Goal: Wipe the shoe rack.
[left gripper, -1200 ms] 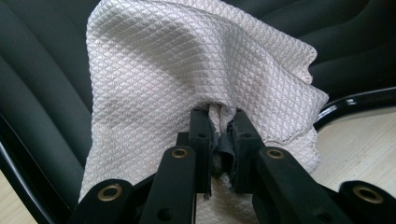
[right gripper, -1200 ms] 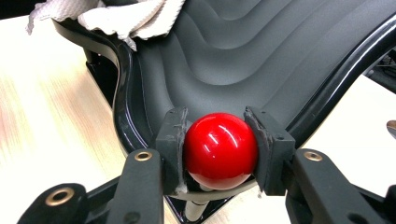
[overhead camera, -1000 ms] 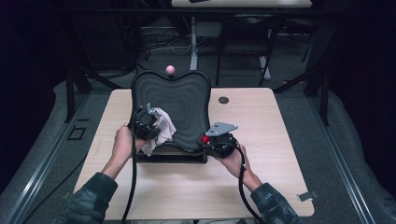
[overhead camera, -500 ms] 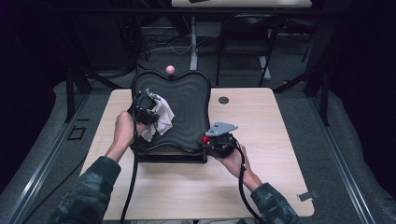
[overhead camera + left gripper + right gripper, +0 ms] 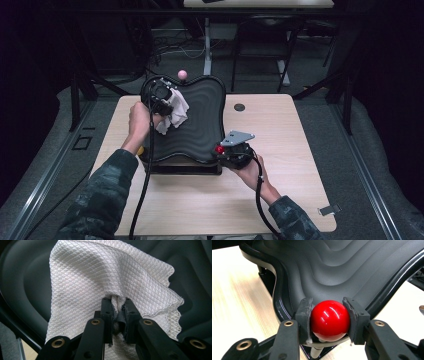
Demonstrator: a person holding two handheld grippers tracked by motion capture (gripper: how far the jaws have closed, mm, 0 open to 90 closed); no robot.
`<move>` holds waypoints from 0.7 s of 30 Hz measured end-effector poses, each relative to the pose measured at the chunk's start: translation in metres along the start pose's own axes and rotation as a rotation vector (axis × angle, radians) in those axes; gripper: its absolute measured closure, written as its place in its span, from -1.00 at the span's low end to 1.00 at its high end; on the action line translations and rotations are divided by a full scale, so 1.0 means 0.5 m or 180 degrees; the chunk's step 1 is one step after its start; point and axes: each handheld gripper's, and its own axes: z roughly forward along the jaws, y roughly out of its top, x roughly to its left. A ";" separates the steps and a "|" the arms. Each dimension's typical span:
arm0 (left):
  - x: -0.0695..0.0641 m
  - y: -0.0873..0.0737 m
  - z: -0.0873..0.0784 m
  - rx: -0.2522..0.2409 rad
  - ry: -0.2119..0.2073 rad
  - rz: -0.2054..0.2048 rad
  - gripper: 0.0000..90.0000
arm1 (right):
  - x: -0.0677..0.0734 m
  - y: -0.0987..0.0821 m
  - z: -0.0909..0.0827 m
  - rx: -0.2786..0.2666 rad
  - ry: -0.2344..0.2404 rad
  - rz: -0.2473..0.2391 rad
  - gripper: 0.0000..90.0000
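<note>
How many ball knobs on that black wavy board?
2: a red ball knob at the black wavy board's near right corner, clamped in the right claw; a pink one at its far edge. Others may be hidden.

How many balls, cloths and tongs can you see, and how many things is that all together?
Red ball: 1
Pink ball: 1
White cloth: 1
Tongs: 2, the left tongs shut on the white cloth, the right tongs shut on the red ball
Black wavy board: 1
Total: 6
</note>
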 end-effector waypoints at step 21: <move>0.019 0.073 0.017 -0.0057 0.0199 -0.0087 0.82 | 0.000 0.000 0.000 0.0013 -0.0026 -0.0012 0.33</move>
